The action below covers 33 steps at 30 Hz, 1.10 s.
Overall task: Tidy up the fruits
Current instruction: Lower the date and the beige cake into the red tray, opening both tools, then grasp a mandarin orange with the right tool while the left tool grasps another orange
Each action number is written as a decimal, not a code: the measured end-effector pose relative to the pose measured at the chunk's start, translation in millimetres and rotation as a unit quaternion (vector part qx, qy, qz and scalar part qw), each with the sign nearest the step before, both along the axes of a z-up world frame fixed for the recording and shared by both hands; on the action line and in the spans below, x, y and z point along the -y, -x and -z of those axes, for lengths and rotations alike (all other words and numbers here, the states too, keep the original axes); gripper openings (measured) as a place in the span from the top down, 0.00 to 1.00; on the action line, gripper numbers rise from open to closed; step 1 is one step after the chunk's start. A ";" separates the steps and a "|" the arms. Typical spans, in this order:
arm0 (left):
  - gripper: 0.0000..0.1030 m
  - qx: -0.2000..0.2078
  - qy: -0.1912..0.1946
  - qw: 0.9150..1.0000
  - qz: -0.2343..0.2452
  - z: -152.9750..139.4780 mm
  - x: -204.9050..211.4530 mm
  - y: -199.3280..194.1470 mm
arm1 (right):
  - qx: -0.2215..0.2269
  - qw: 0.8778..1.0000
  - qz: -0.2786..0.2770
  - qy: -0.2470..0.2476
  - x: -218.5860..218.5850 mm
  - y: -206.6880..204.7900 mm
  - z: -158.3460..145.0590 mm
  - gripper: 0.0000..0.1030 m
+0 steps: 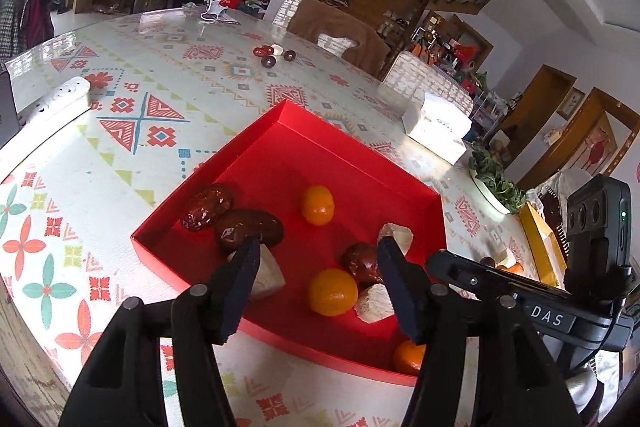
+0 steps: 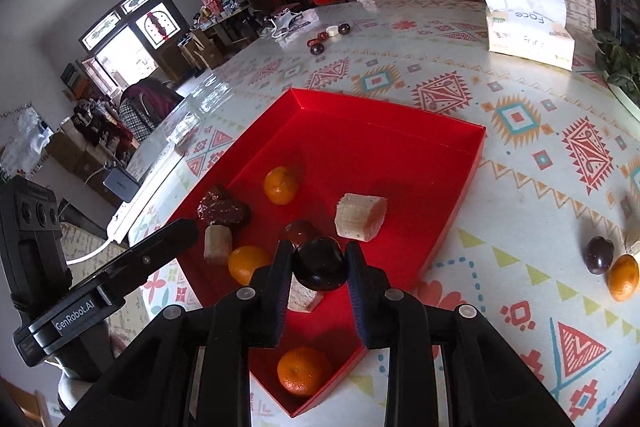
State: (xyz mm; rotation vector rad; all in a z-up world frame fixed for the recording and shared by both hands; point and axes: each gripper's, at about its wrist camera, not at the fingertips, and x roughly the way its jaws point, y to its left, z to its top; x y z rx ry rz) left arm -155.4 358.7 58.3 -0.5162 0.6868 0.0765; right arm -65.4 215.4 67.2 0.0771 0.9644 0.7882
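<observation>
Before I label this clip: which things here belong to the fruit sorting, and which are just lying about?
Belongs to the job:
red tray
oranges
dark plum held in right gripper
red dates
left gripper, open over the tray

Just lying about:
tissue box
power strip
potted plant

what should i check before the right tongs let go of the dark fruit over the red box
1. Right tongs shut on the dark plum: ok.
2. Plum is above the red box, inside its walls: ok.
3. Spot below is free: not ok, a white fruit chunk lies just under it.
4. Left tongs open, holding nothing: ok.
5. Left tongs out of the drop path: cannot tell.
6. Loose plum and orange remain on the table: not ok.
</observation>
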 end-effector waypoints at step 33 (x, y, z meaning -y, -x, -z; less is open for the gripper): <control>0.28 -0.002 -0.040 0.993 0.109 -24.9 119.9 -20.5 | 0.017 0.973 0.228 -0.015 249.9 -18.3 -13.1 0.53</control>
